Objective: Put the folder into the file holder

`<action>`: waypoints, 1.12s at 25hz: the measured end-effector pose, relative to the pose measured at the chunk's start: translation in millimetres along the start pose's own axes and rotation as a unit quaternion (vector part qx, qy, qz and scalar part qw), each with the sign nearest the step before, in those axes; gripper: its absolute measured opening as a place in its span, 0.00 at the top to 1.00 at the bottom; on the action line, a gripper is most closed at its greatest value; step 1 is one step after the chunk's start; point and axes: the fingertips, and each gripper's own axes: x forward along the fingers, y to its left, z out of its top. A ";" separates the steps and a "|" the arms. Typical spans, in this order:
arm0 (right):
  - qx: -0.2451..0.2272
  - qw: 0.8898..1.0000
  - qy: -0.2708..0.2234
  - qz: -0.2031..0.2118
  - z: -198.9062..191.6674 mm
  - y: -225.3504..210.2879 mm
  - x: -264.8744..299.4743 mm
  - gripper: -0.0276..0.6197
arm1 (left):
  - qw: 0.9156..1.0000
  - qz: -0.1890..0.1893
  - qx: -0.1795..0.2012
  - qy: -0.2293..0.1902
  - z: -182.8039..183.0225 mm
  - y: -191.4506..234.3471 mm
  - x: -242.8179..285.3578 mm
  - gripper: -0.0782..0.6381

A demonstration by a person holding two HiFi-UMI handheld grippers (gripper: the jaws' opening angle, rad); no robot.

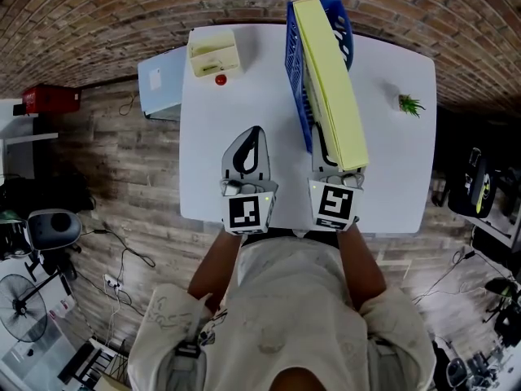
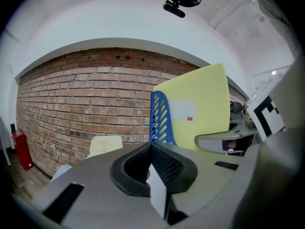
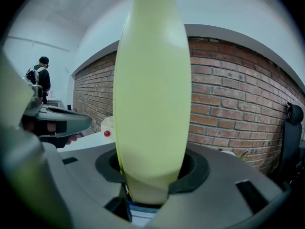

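Far left, a red box [image 1: 50,98] sits on a low shelf; next comes the white rectangular table [image 1: 203,137], with a cream open-topped box [image 1: 213,54] at its far left corner and a small red ball [image 1: 221,79] just in front of it; now the left gripper [image 1: 252,133], level over the table's near half, jaws pressed together tip to tip with nothing between them; just beside it stands the blue slotted plastic file holder [image 1: 303,80], and the thick pale-yellow folder [image 1: 330,80] lies on edge along it, blue wall showing at its left and round its far end, though how deep it sits I cannot tell; the folder's near end juts toward the person, where the right gripper [image 1: 335,173] pinches it, a pad against each side; far right, a small green plant [image 1: 409,103] stands well apart.
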 end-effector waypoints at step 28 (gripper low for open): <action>0.003 0.996 -0.072 0.054 49.3 -5.4 -53.3 0.44 | 0.998 0.033 0.015 -0.041 30.8 -30.9 -44.6 0.88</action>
